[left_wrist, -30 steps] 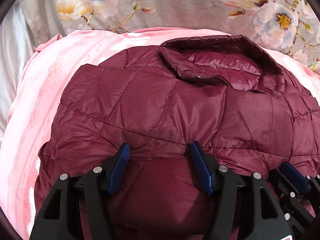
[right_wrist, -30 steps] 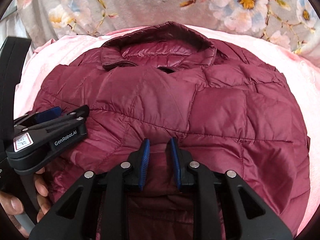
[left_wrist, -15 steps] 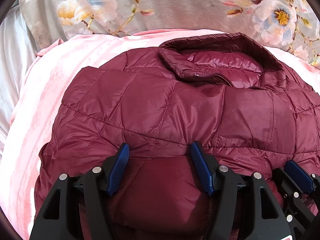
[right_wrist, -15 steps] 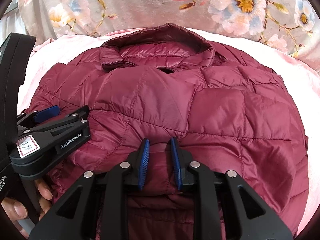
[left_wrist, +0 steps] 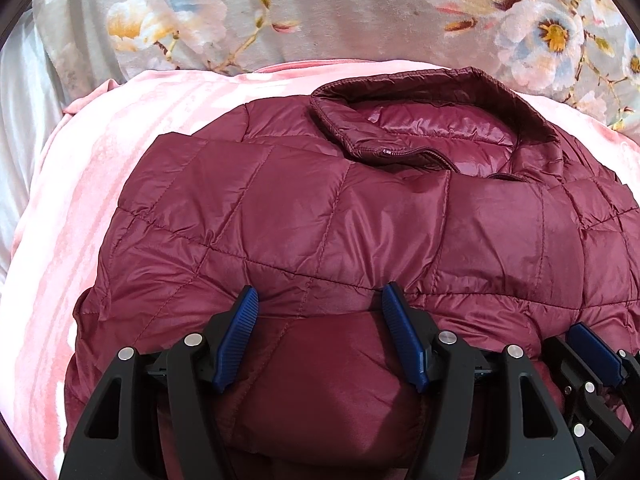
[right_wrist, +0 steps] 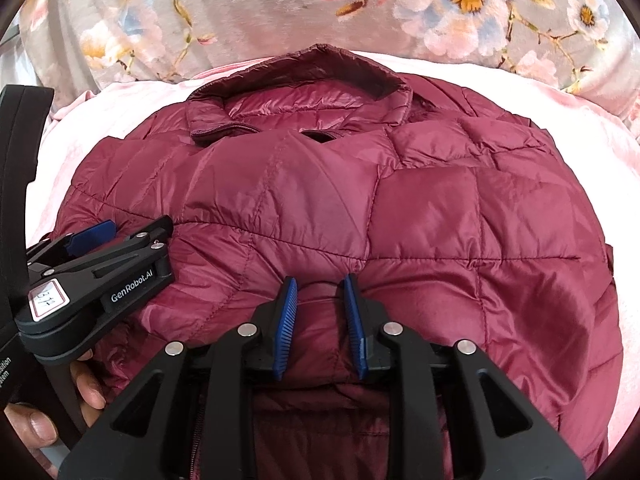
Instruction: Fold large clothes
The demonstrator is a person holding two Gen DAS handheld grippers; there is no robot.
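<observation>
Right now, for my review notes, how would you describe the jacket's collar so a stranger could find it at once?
Start from the pink blanket spread below the grey floral cover; the maroon quilted jacket lies on it. At the jacket's far edge, nearest the floral cover, is the collar: a raised, stand-up band with a zipper end, ringing the shinier lining, unlike the flat quilted squares around it.

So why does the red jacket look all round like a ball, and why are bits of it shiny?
Left wrist view: the fisheye lens bulges the jacket and darkens the corners; light glares off the lining inside the collar. Right wrist view: same bulge, a soft sheen on the puffy panels, and a dark shadow on the jacket's lower right.
</observation>
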